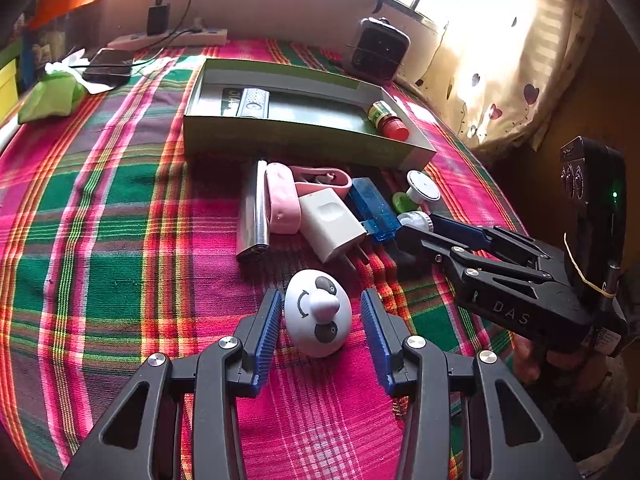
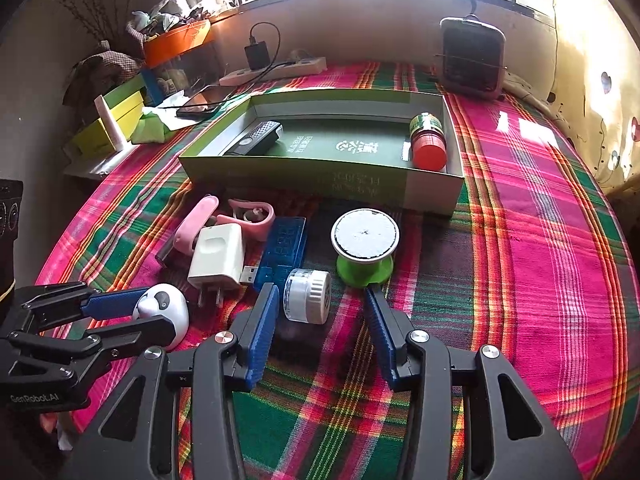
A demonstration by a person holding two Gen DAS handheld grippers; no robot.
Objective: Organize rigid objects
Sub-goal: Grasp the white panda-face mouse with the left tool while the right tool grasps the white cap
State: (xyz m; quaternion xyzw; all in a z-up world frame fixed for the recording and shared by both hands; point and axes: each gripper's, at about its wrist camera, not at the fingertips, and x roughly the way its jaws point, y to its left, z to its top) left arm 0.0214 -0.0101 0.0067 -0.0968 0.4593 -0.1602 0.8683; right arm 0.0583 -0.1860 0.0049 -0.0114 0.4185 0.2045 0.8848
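Green cardboard makes up the shallow box [image 1: 308, 136] in the left wrist view; it lies open on the plaid cloth [image 1: 120, 208] past a cluster of small things. Inside it a dark remote-like stick [image 1: 250, 102] rests at the left end and a red-capped bottle [image 1: 390, 122] lies on its side in the right corner, with bare floor between them. Just in front of the box's near wall sit a metal bar [image 1: 254, 216], a pink band [image 1: 286, 196], a white charger [image 1: 332, 226] and a blue USB stick [image 1: 372, 212], packed close together. The left gripper [image 1: 318, 320] stands released, its blue pads on either side of a white panda egg [image 1: 318, 314] with a gap on each side. Open cloth spreads to the left of it. The right gripper [image 1: 416, 232] reaches in from the right edge, its tips at a small white jar [image 1: 414, 220].

From the right wrist view, the same box [image 2: 320, 176] shows the stick [image 2: 260, 136] and the bottle [image 2: 428, 144] at opposite ends. A green spool [image 2: 364, 248] with a white top stands just before the box wall. The right gripper [image 2: 320, 312] is not clenched: the white jar [image 2: 307, 296] lies on its side between the pads, close to the left one, clear of the right. Wide bare cloth [image 2: 540, 240] runs to the right edge. The left gripper [image 2: 148, 316] straddles the egg [image 2: 162, 310] at lower left.
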